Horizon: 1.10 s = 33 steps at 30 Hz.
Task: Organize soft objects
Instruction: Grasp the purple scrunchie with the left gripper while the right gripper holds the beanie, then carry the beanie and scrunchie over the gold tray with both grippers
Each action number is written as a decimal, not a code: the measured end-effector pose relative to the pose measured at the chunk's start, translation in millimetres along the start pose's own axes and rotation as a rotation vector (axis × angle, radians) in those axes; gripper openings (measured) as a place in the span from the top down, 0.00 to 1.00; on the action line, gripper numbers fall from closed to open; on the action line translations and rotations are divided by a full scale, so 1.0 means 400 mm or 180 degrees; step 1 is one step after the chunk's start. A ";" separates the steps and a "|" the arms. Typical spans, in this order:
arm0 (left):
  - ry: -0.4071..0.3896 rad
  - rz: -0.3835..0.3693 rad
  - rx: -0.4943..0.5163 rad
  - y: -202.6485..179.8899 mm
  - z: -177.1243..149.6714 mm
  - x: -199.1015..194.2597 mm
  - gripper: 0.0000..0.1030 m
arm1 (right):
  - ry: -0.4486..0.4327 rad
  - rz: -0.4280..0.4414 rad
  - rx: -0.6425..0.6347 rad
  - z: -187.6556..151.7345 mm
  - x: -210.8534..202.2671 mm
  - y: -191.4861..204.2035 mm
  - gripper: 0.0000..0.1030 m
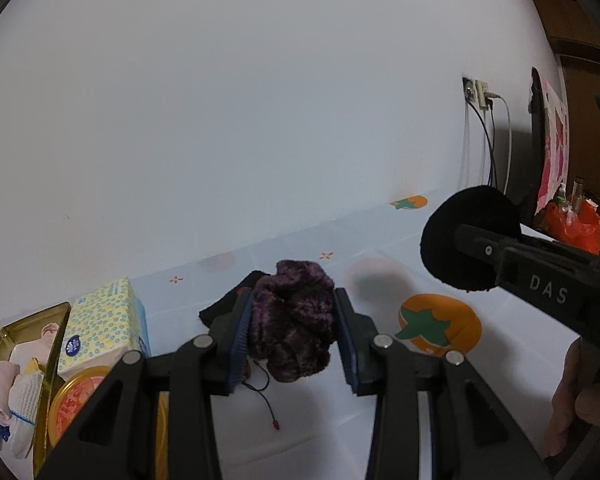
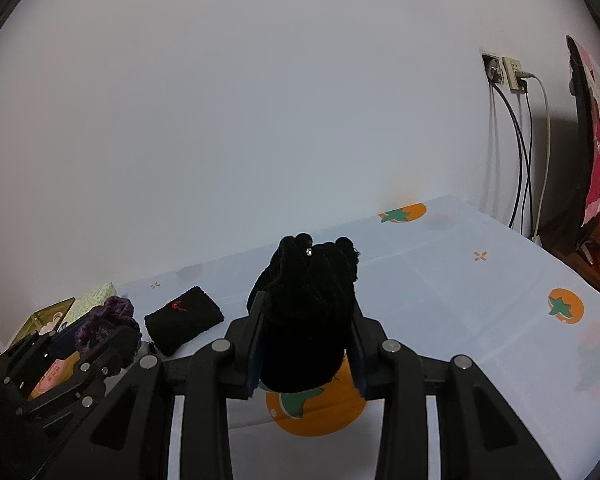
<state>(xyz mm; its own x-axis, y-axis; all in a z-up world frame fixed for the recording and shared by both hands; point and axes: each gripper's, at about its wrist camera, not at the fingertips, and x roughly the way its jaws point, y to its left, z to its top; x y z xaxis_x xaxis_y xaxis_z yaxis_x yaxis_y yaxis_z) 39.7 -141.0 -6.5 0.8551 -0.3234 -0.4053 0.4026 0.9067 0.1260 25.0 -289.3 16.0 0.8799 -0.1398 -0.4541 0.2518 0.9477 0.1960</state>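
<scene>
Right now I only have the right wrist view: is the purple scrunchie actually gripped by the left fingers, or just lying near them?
Observer: Gripped. The left wrist view shows the purple scrunchie pressed between both left fingers.
Reviewer: Anything under it?
Observer: A thin dark cord ending in a red bead shows just below it.
Reviewer: What's in the gold tin?
Observer: The gold tin holds folded pink and white cloths.
</scene>
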 end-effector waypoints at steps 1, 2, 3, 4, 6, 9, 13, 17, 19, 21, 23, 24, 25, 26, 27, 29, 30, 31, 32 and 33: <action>-0.0001 0.0000 -0.0001 0.000 0.001 -0.001 0.63 | -0.0013 -0.0011 0.0005 0.000 -0.003 -0.001 0.63; 0.0000 -0.0003 0.0000 0.001 0.000 -0.002 0.63 | -0.0013 -0.0019 0.0010 0.000 -0.004 -0.001 0.63; 0.0002 -0.0010 0.0002 0.001 0.000 -0.002 0.63 | -0.0001 -0.0026 0.0016 -0.001 -0.006 0.000 0.63; 0.0004 -0.0016 0.0003 0.001 0.001 -0.003 0.63 | 0.0016 -0.0034 0.0029 -0.002 -0.007 0.000 0.63; 0.0003 -0.0022 -0.0003 0.002 0.003 -0.004 0.63 | 0.0015 -0.0058 0.0042 -0.004 -0.015 0.008 0.63; 0.0003 -0.0033 -0.0033 0.008 0.004 -0.008 0.63 | -0.0004 -0.0089 0.0022 -0.008 -0.022 0.019 0.63; 0.0003 -0.0051 -0.0065 0.012 0.004 -0.015 0.63 | -0.0022 -0.0081 0.0017 -0.016 -0.033 0.032 0.63; -0.0009 -0.0070 -0.0084 0.018 0.000 -0.026 0.63 | -0.0061 -0.0088 -0.0050 -0.022 -0.045 0.053 0.63; -0.0020 -0.0085 -0.0088 0.021 -0.003 -0.034 0.63 | -0.0078 -0.0082 -0.0056 -0.026 -0.055 0.061 0.63; -0.0037 -0.0120 -0.0085 0.026 -0.006 -0.041 0.63 | -0.0092 -0.0076 -0.0032 -0.032 -0.067 0.064 0.63; -0.0054 -0.0137 -0.0085 0.029 -0.009 -0.051 0.63 | -0.0103 -0.0071 -0.0012 -0.035 -0.076 0.067 0.63; -0.0057 -0.0140 -0.0084 0.031 -0.012 -0.055 0.63 | -0.0112 -0.0075 -0.0007 -0.037 -0.082 0.069 0.63; -0.0057 -0.0144 -0.0081 0.032 -0.013 -0.058 0.63 | -0.0123 -0.0076 -0.0007 -0.038 -0.086 0.071 0.63; -0.0060 -0.0146 -0.0081 0.033 -0.015 -0.062 0.63 | -0.0132 -0.0075 -0.0009 -0.039 -0.090 0.074 0.63; -0.0066 -0.0147 -0.0084 0.035 -0.018 -0.067 0.63 | -0.0142 -0.0067 -0.0009 -0.040 -0.093 0.078 0.63; -0.0077 -0.0154 -0.0089 0.039 -0.022 -0.075 0.63 | -0.0152 -0.0049 -0.0006 -0.044 -0.097 0.085 0.63; -0.0087 -0.0159 -0.0094 0.041 -0.023 -0.079 0.63 | -0.0157 -0.0029 -0.0011 -0.046 -0.100 0.090 0.63; -0.0097 -0.0162 -0.0098 0.042 -0.024 -0.084 0.63 | -0.0164 -0.0017 -0.0022 -0.048 -0.103 0.094 0.63; -0.0105 -0.0173 -0.0096 0.044 -0.025 -0.088 0.63 | -0.0173 -0.0009 -0.0038 -0.050 -0.105 0.099 0.63; -0.0115 -0.0185 -0.0093 0.045 -0.027 -0.093 0.63 | -0.0194 -0.0004 -0.0065 -0.052 -0.109 0.106 0.63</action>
<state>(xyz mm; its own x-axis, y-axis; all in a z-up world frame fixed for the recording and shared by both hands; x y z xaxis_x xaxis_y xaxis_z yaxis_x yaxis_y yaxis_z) 11.8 -109.9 1.2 0.8419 -0.3849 -0.3782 0.4427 0.8934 0.0763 -11.3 -237.0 26.0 0.9027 -0.1576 -0.4005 0.2452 0.9531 0.1776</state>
